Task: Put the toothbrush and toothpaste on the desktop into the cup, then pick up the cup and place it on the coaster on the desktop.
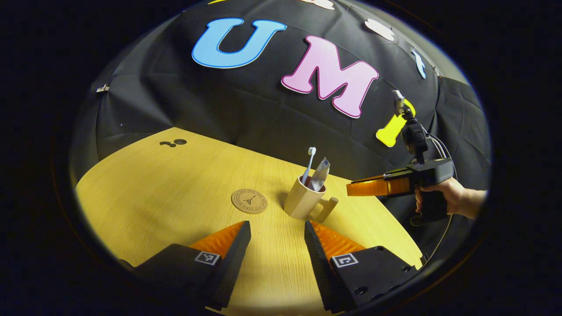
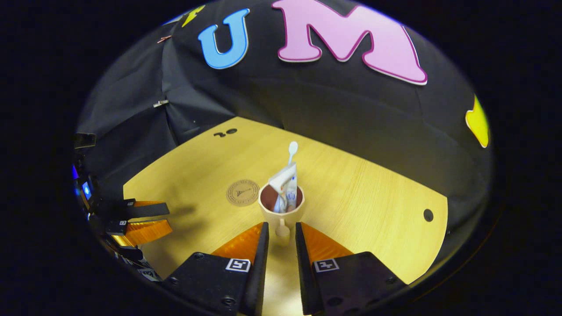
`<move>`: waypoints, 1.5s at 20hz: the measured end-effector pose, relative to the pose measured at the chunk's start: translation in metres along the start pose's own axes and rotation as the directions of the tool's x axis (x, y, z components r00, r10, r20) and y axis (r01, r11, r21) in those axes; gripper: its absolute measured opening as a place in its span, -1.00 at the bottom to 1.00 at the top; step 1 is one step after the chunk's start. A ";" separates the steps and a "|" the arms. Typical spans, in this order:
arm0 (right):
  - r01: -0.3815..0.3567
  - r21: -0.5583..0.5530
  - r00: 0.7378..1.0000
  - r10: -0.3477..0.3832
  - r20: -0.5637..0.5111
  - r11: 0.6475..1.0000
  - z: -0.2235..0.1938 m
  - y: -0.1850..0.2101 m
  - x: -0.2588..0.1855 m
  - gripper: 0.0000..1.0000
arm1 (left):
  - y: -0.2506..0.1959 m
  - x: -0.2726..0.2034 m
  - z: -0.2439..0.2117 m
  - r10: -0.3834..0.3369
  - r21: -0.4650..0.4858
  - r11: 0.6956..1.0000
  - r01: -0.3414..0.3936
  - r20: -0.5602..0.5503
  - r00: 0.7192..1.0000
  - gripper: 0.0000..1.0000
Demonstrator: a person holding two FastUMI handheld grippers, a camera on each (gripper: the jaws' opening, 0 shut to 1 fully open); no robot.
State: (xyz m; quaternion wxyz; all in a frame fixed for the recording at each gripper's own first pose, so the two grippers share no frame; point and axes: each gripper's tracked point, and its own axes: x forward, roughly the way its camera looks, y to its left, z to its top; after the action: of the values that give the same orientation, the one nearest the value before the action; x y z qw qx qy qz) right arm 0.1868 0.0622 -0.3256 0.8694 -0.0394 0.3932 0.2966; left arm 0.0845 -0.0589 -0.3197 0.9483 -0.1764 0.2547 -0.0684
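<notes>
A beige cup (image 1: 303,201) stands upright on the wooden table (image 1: 167,188) with its handle (image 1: 327,210) pointing right. A white toothbrush (image 1: 309,161) and a toothpaste tube (image 1: 320,174) stand inside it. A round brown coaster (image 1: 249,201) lies just left of the cup, apart from it. My left gripper (image 1: 277,229) is open, low over the table in front of the cup. In the right gripper view the cup (image 2: 281,210) sits straight ahead, its handle (image 2: 282,230) at the narrow gap of my right gripper (image 2: 282,231), untouched. The coaster (image 2: 242,192) lies left.
A hand (image 1: 454,197) holds the right gripper (image 1: 371,187) at the table's right edge. The left gripper (image 2: 142,221) appears at the left of the right gripper view. Small dark holes (image 1: 175,142) mark the far corner, and another hole (image 2: 428,215) lies at the right.
</notes>
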 end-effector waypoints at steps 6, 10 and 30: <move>-0.021 0.105 0.990 0.036 -0.139 0.994 -0.023 -0.001 0.030 -0.23 | 0.005 -0.007 -0.004 0.014 0.004 1.000 -0.014 -0.003 1.000 0.55; -0.011 0.093 0.978 0.031 -0.208 0.996 -0.034 0.002 0.051 -0.16 | 0.009 -0.010 -0.004 0.024 0.002 1.000 -0.024 -0.004 1.000 0.56; 0.066 -0.071 0.884 -0.092 -0.459 0.995 -0.061 -0.001 0.116 -0.09 | 0.035 -0.019 -0.007 0.052 -0.034 0.998 -0.052 -0.017 0.999 0.55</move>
State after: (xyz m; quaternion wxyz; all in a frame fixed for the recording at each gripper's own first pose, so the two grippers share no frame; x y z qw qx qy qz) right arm 0.2070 0.0992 -0.4496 0.7611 -0.1480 0.5784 0.2535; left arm 0.0663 -0.0248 -0.3296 0.9445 -0.1856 0.2681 -0.0409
